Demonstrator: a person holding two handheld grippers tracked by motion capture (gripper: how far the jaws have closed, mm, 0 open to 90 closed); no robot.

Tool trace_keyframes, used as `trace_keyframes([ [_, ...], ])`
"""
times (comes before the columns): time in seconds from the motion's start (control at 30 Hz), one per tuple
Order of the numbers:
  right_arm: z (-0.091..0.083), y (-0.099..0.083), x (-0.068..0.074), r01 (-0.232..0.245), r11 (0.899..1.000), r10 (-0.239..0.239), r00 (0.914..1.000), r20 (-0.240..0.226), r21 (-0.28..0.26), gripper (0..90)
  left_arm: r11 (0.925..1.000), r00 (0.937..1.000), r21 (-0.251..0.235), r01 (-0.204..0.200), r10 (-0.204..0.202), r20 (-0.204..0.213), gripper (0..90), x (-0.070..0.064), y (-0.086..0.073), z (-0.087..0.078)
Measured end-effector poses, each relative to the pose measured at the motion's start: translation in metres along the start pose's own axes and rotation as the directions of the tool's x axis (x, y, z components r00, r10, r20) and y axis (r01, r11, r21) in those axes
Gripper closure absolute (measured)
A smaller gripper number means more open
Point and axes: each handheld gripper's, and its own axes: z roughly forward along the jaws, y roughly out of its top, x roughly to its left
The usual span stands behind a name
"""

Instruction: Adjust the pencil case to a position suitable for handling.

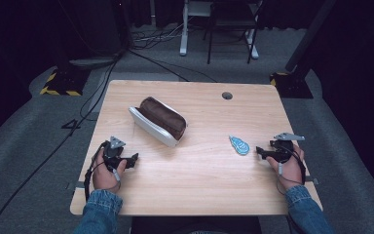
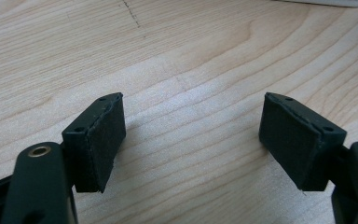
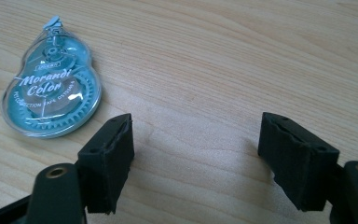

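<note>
While both my hands rest low on the wooden table [image 1: 199,180], I hold one set of tongs in each. My left tongs [image 1: 135,158] sit in the lower left of the high view, gripped by my left hand [image 1: 106,175], and point toward the middle of the frame. In the left gripper view their jaws stand wide apart with bare wood grain between them and nothing clamped; a pale edge shows at the top right corner of that view, perhaps the pouch's rim, though I cannot tell for sure.

My right tongs [image 1: 258,151] lie at the lower right of the high view, held by my right hand [image 1: 287,170], with the grey three-cornered plate [image 1: 288,136] on top. In the right gripper view their jaws are also spread wide and hold nothing.

A teal, pear-shaped correction tape dispenser [image 3: 51,91] lies flat on the table in the upper left of the right gripper view, just beyond the left-hand jaw and apart from it. In the high view it sits right of centre, just beside my right tongs.

A brown pouch with a white side [image 1: 158,119] rests upper left of the table's centre, set at a slant, well apart from both tongs. A round hole [image 1: 227,95] shows near the table's far edge.
</note>
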Motion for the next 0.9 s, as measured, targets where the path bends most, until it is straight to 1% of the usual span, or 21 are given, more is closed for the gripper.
trace_keyframes([
  [0.1,0.0,0.0,-0.001,0.011,1.0,-0.011,0.9999,-0.013,-0.009,33.4,1.0,1.0,0.0,0.001,-0.001,0.001,23.0,0.0,0.0,0.0],
  [0.2,-0.002,0.002,-0.001,0.001,1.0,-0.001,0.9995,-0.033,0.006,37.0,1.0,1.0,0.003,0.0,0.0,0.006,22.7,0.0,0.0,0.0],
  [0.27,-0.003,0.004,-0.001,-0.017,1.0,0.017,0.9987,-0.049,0.002,37.4,1.0,1.0,0.003,0.0,0.0,0.006,22.5,0.0,0.0,0.0],
  [0.37,-0.007,0.01,0.002,-0.021,1.0,0.02,0.9979,-0.062,-0.008,37.1,1.0,1.0,0.002,-0.001,0.001,0.006,22.5,0.0,0.0,0.0],
  [0.4,-0.008,0.013,0.003,-0.024,1.0,0.023,0.9975,-0.067,-0.015,37.1,1.0,1.0,0.003,-0.001,0.001,0.006,22.5,0.0,0.0,0.0],
  [0.5,-0.012,0.024,0.012,-0.035,0.999,0.033,0.9938,-0.106,-0.018,34.9,1.0,1.0,0.002,-0.001,0.001,0.006,22.5,0.0,0.0,0.0],
  [0.53,-0.012,0.027,0.015,-0.031,0.999,0.029,0.9928,-0.116,-0.018,34.6,1.0,1.0,0.003,-0.001,0.001,0.006,22.5,0.0,0.0,0.0],
  [0.57,-0.012,0.027,0.015,-0.031,0.999,0.029,0.9928,-0.116,-0.018,34.6,1.0,1.0,0.003,-0.001,0.001,0.006,22.5,0.0,0.0,0.0],
  [0.6,-0.012,0.032,0.019,-0.017,1.0,0.015,0.9926,-0.12,-0.017,34.1,1.0,1.0,0.003,-0.001,0.001,0.006,22.5,0.0,0.0,0.0],
  [0.63,-0.011,0.04,0.03,0.021,0.999,-0.024,0.9918,-0.126,-0.025,33.0,1.0,1.0,0.002,-0.002,0.001,0.006,22.5,0.0,0.0,0.0],
  [0.77,-0.005,0.057,0.051,0.049,0.998,-0.055,0.9804,-0.189,-0.037,31.2,1.0,0.9999,0.003,-0.004,0.004,0.009,22.5,0.0,0.0,0.0],
  [0.8,-0.002,0.063,0.058,0.063,0.997,-0.07,0.9767,-0.203,-0.038,30.3,1.0,1.0,0.001,-0.004,0.004,0.008,22.4,0.0,0.0,0.0],
  [0.83,-0.002,0.063,0.058,0.063,0.997,-0.07,0.9767,-0.203,-0.038,30.3,1.0,1.0,0.001,-0.004,0.004,0.008,22.4,0.0,0.0,0.0],
  [0.9,0.0,0.072,0.07,0.083,0.996,-0.091,0.9693,-0.229,-0.043,29.7,1.0,1.0,0.002,-0.004,0.004,0.009,22.4,0.0,0.0,0.0],
])
